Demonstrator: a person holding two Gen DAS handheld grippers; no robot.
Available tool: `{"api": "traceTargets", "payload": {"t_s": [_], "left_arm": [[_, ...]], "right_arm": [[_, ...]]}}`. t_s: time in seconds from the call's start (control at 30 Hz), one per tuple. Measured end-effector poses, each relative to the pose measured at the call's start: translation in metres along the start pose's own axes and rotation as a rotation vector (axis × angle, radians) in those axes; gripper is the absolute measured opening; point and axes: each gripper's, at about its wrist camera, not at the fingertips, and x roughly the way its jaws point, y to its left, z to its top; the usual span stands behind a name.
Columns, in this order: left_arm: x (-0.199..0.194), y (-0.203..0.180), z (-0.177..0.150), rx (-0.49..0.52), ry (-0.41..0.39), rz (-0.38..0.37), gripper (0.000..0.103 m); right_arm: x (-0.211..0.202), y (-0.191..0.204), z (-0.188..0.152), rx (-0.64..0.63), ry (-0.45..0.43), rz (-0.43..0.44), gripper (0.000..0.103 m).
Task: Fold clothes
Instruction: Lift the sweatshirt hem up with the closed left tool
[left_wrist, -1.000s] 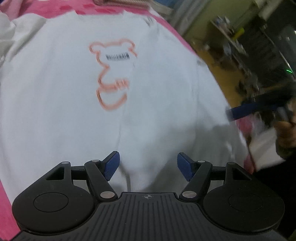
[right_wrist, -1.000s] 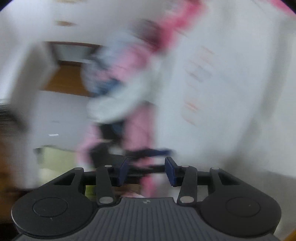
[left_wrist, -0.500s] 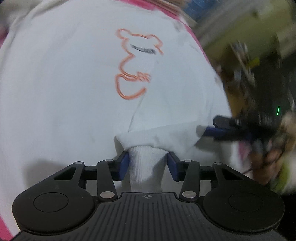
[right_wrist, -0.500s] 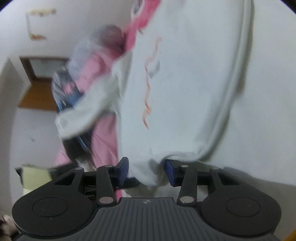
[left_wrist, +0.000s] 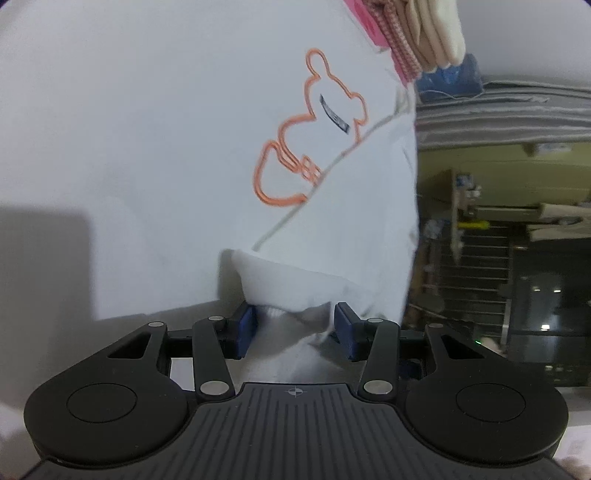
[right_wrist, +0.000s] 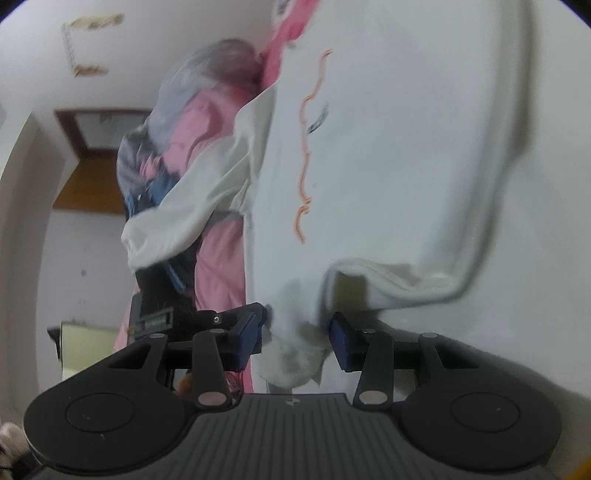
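Wooden door frame (right_wrist: 98, 127) on white wall; metal rack (left_wrist: 476, 266) in dim room

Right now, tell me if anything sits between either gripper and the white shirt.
Nothing visible does. The left gripper and the right gripper each have bunched fabric of the white shirt directly between their jaws, with no other object in the gap.
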Motion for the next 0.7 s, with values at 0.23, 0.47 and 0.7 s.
{"api": "traceTargets", "payload": {"t_s": [0.23, 0.47, 0.7], "left_arm": [[-0.002, 0.011, -0.018, -0.007, 0.037, -0.093, 0.049], [-0.025, 0.022, -0.025, -0.068, 0.058, -0.294, 0.048], [-0.039, 0.049, -0.019, -0.148, 0.082, -0.155, 0.055]], "right_arm": [[-0.004, -0.015, -0.005, 0.044, -0.026, 0.032, 0.012], [-0.005, -0.014, -0.029, 0.149, 0.112, 0.269, 0.008], [0.009, -0.028, -0.053, 0.21, 0.308, 0.112, 0.01]]}}
